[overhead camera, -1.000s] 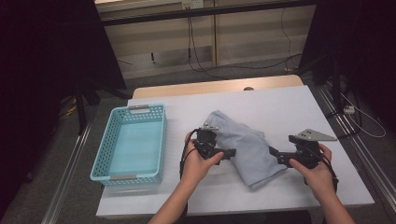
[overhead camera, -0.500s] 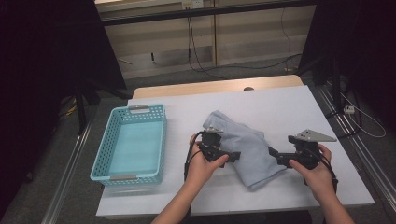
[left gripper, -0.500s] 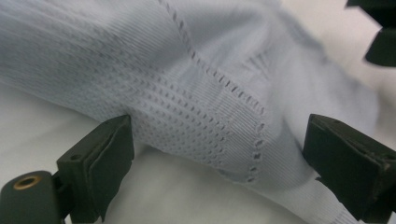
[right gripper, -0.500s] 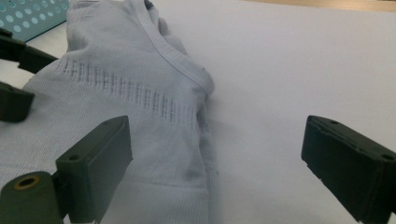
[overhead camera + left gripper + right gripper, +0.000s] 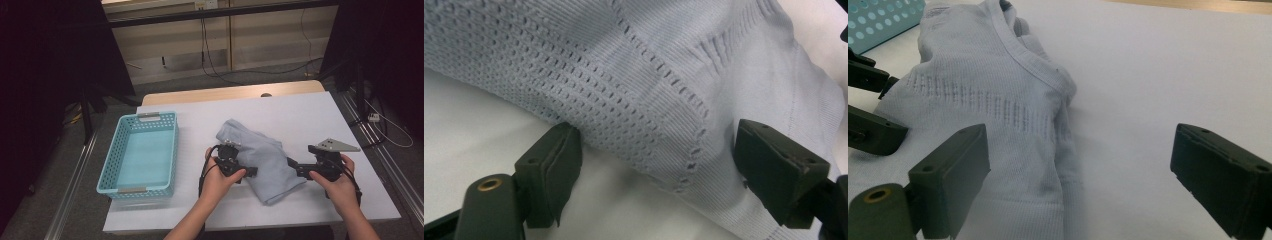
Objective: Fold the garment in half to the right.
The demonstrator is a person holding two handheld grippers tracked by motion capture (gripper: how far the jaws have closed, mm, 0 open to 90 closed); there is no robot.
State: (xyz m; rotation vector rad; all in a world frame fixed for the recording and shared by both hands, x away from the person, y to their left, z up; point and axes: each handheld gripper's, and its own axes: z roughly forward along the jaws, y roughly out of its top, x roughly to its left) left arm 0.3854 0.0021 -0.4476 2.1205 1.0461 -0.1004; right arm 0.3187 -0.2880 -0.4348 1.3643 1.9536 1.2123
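Fingers [image 5: 555, 175] of the left gripper [image 5: 659, 170], just closing but spread around the pale blue knitted garment's [image 5: 260, 155] folded edge at centre frame, must pinch it next, I judge, while the right gripper [image 5: 1080, 175] gapes beside it.

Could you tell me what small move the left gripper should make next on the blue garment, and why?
Probably finish closing the left gripper: its jaws have just been closing, the knit garment edge lies between them, and the pads do not yet press it.
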